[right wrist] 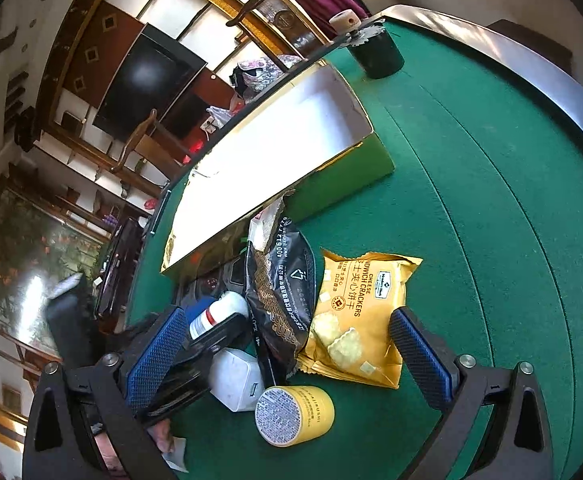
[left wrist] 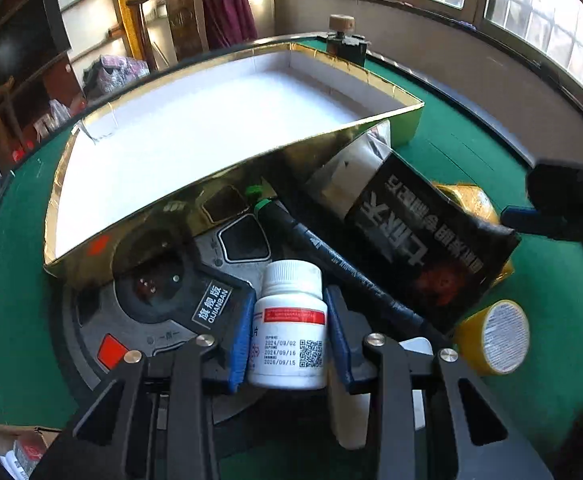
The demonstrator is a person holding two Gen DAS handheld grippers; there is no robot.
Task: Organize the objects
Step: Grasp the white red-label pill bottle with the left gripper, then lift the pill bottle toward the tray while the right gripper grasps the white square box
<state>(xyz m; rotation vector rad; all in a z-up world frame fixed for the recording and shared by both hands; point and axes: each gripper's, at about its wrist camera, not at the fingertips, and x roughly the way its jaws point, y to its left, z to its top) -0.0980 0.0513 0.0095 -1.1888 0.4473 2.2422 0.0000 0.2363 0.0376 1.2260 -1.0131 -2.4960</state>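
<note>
Green felt table is seen in both views, w/ windows at upper right of the left wrist view and a dark TV screen at upper left of the right wrist view. Gold box, white inside, is placed across the centre-left of the left wrist view, its near wall mirror-like.

Left gripper is closed on a white pill bottle: blue pads are pressed to both sides of it, bottom centre of frame, over the table's round grey centre panel. A black pen w/ green tip is laid just right of the bottle, partly under a black packet. A yellow jar is lying on its side at lower right, near the packet. A white block is partly hidden under the gripper.

Right gripper is held wide, nothing gripped; its pads are set either side of the pile at the bottom of the right wrist view. Between them are seen the black packet, a yellow cracker pack touching it on the right, the white block, and the yellow jar at bottom centre. A dark cup is stood at the table's far edge, top centre.
</note>
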